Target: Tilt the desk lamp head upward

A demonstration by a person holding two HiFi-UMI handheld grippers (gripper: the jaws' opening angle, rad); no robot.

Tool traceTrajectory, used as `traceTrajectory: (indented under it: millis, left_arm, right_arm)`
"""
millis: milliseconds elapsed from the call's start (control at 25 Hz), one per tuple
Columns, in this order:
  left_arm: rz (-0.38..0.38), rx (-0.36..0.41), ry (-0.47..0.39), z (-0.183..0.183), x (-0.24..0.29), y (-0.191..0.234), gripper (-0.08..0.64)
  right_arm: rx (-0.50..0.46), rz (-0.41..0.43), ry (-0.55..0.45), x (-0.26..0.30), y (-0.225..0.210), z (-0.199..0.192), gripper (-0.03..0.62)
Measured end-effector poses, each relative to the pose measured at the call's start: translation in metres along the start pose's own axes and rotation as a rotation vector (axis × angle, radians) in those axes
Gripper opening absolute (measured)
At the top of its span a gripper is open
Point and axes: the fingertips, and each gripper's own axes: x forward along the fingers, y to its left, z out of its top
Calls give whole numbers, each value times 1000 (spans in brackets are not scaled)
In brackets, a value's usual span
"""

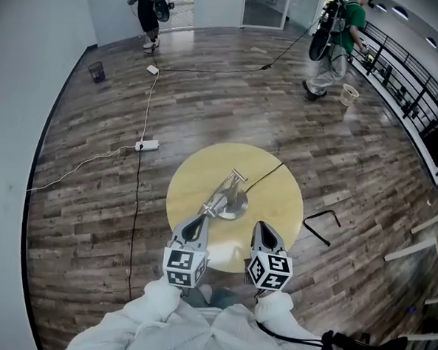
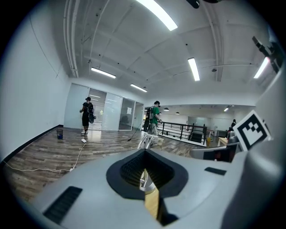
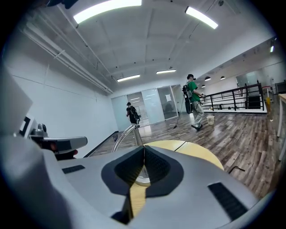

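The desk lamp is bright polished metal, standing near the middle of the round, pale yellow wooden table. It has a flat disc base and thin bent tube arms. Its long axis runs diagonally, from the far hinge down to the lamp head, which points toward the near left edge and droops low. A black cord trails off the far side onto the glossy plank floor.

The left gripper has its ribbed jaws pressed together on nothing, with its tip just beside the lamp head; possibly touching, I can't be sure. The right gripper is likewise closed and empty, hovering near the base.
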Motion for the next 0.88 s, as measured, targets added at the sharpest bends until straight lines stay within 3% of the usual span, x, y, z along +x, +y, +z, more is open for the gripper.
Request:
traceTrajectory:
  millis: [200, 320, 400, 480, 560, 680, 880]
  left_arm:
    - [-33, -17, -7, -7, 13, 14, 2]
    - [-48, 16, -18, -18, 18, 29, 2]
    - [-69, 33, 28, -36, 22, 43, 78]
    - [-108, 47, 95, -57, 29, 55, 158]
    - [-151, 92, 175, -81, 40, 61, 219]
    - [-206, 189, 255, -105, 58, 59, 265]
    - [-259, 270, 264, -129, 89, 48, 281]
  right_arm:
    - [-71, 76, 85, 46, -11, -18, 14]
    - [-137, 155, 172, 80, -20, -40, 15]
    - [-173, 213, 220, 101, -22, -56, 27]
    - [-214, 274, 258, 122, -21, -71, 138]
    - [-262, 333, 292, 142, -20, -86, 186]
    - [-334, 406, 345, 166, -16, -109, 200]
    - [-413, 426, 393, 195, -16, -131, 202]
